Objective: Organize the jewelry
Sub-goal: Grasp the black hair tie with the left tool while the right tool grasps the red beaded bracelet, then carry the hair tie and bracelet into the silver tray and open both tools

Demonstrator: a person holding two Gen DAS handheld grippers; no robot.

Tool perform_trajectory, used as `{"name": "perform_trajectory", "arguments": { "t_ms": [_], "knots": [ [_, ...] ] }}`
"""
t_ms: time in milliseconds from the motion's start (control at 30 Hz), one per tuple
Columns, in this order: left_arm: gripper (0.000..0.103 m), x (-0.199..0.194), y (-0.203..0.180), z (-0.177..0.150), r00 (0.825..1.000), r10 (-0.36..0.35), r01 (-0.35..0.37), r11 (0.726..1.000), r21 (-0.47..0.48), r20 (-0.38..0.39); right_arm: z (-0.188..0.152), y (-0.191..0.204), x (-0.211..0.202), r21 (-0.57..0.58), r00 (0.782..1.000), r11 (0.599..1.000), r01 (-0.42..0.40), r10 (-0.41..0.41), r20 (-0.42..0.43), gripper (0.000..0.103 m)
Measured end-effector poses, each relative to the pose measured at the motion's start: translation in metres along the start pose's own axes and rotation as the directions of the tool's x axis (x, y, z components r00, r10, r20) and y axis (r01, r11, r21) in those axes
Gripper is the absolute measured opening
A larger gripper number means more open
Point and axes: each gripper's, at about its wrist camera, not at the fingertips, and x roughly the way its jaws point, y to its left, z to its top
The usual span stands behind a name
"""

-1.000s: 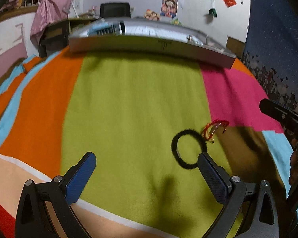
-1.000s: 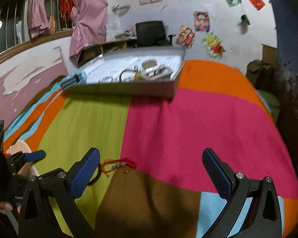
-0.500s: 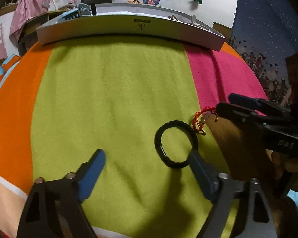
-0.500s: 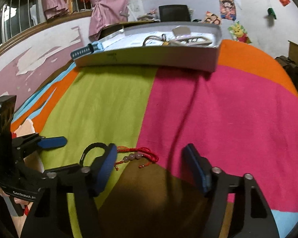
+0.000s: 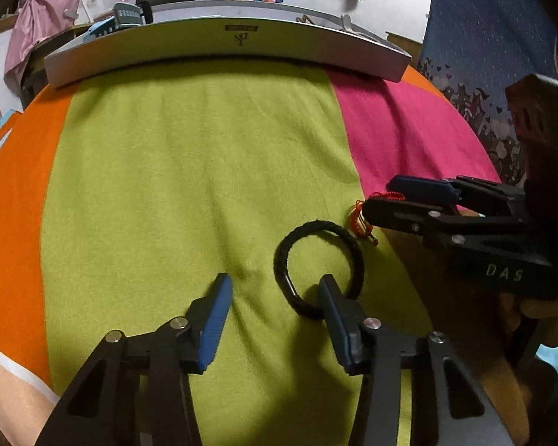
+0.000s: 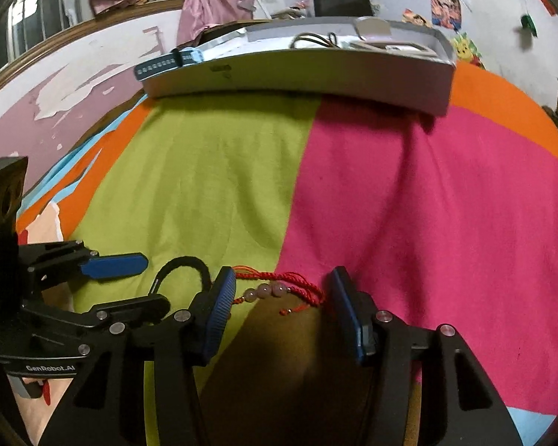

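Observation:
A black braided bracelet [image 5: 316, 225] lies on the green panel of the blanket. My left gripper [image 5: 275, 290] is open and low over it, with the ring's near left arc between the fingers and the right fingertip at the ring's near edge. Touching the ring's right side is a red cord bracelet with pink beads [image 6: 268, 290]. It lies between the fingers of my open right gripper [image 6: 282, 291], which stand about half-spread. In the left wrist view the right gripper [image 5: 387, 200] comes in from the right over the red bracelet [image 5: 357, 219]. The right wrist view shows the left gripper [image 6: 156, 282] beside the black bracelet [image 6: 184, 260].
A long grey box [image 5: 223, 44] lies across the far end of the blanket [image 5: 189, 171], holding several items [image 6: 316, 39]. A blue-strapped watch [image 6: 167, 63] hangs over its left end. Posters, a chair and hanging clothes lie beyond.
Both grippers have come down and forward onto the bracelets, and both pairs of fingers have narrowed to about half their earlier spread. The bracelets have not moved.

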Motion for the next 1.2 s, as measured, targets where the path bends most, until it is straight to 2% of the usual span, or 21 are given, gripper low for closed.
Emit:
{"name": "perform_trajectory", "arguments": {
  "t_ms": [233, 300, 400, 467, 567, 700, 933, 1067, 1200],
  "knots": [
    [0.025, 0.007, -0.006, 0.005, 1.000, -0.001, 0.002, 1.000, 0.012, -0.015, -0.004, 0.009, 0.009, -0.041, 0.999, 0.999, 0.031, -0.032, -0.029, 0.048],
    [0.015, 0.009, -0.007, 0.006, 1.000, -0.011, 0.011, 1.000, 0.008, -0.019, -0.005, 0.012, 0.010, -0.049, 0.999, 0.998, 0.039, -0.041, -0.032, 0.042],
    [0.008, 0.010, -0.007, 0.007, 0.999, -0.037, 0.037, 0.999, -0.001, -0.024, -0.006, 0.011, 0.009, -0.046, 0.998, 0.998, 0.042, -0.044, -0.036, 0.031],
    [0.007, 0.009, -0.003, 0.007, 0.998, -0.053, 0.053, 0.999, -0.014, -0.022, -0.006, 0.010, 0.008, -0.042, 0.999, 0.998, 0.037, -0.039, -0.035, 0.024],
    [0.006, 0.006, 0.004, 0.007, 0.996, -0.083, 0.082, 0.996, -0.038, -0.018, -0.006, 0.010, 0.008, -0.044, 0.999, 0.998, 0.039, -0.041, -0.034, 0.006],
    [0.006, -0.002, 0.006, 0.007, 0.995, -0.102, 0.101, 0.994, -0.047, -0.002, -0.009, 0.007, 0.002, -0.032, 0.999, 0.999, 0.034, -0.035, -0.011, 0.006],
    [0.006, -0.028, 0.004, 0.015, 0.992, -0.114, 0.115, 0.993, -0.024, 0.052, 0.000, 0.003, -0.028, 0.001, 0.996, 1.000, 0.026, -0.026, 0.084, 0.006],
    [0.006, -0.043, 0.003, 0.032, 0.992, -0.095, 0.096, 0.995, -0.004, 0.088, 0.015, 0.006, -0.051, 0.002, 0.988, 1.000, 0.031, -0.031, 0.152, 0.006],
    [0.006, -0.057, 0.010, 0.067, 0.986, -0.080, 0.083, 0.996, -0.016, 0.144, 0.038, 0.002, -0.077, 0.015, 0.973, 1.000, 0.027, -0.030, 0.229, 0.006]
  ]
}}
